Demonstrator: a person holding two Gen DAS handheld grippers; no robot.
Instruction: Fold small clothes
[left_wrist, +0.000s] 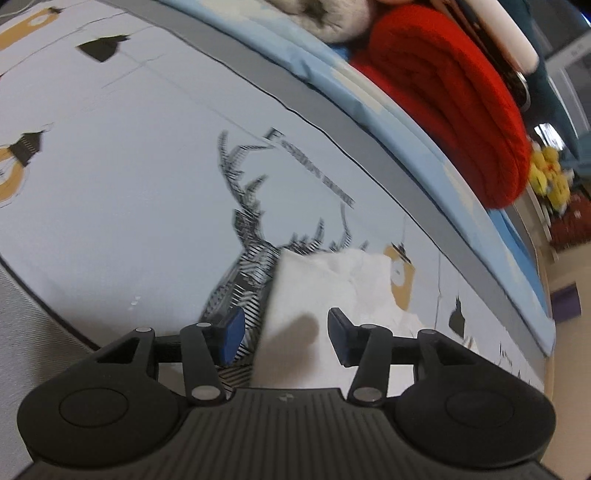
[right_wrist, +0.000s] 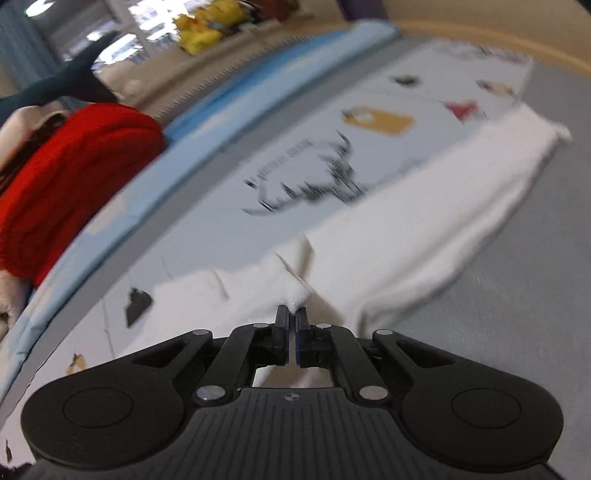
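a: where's the white garment (right_wrist: 406, 229)?

b: it lies on the pale printed sheet (right_wrist: 229, 236), stretched in a long band across it, one end near the sheet's far edge, the other bunched up close to the right gripper (right_wrist: 291, 321). in the left wrist view the white garment (left_wrist: 332, 280) covers part of the deer print (left_wrist: 251, 236).

a: and the right gripper?

b: its jaws are pressed together, pinching a small ribbed corner of the white garment.

a: the left gripper (left_wrist: 282, 336)?

b: spread wide, nothing between its blue pads (left_wrist: 231, 338); it hangs just over the near edge of the white garment.

a: around that?

b: a grey band (left_wrist: 369, 147) and a light blue border run along the sheet's edge. beyond them sits a folded red knit (left_wrist: 454, 99), with something yellow (left_wrist: 546, 173) farther back, too blurred to name.
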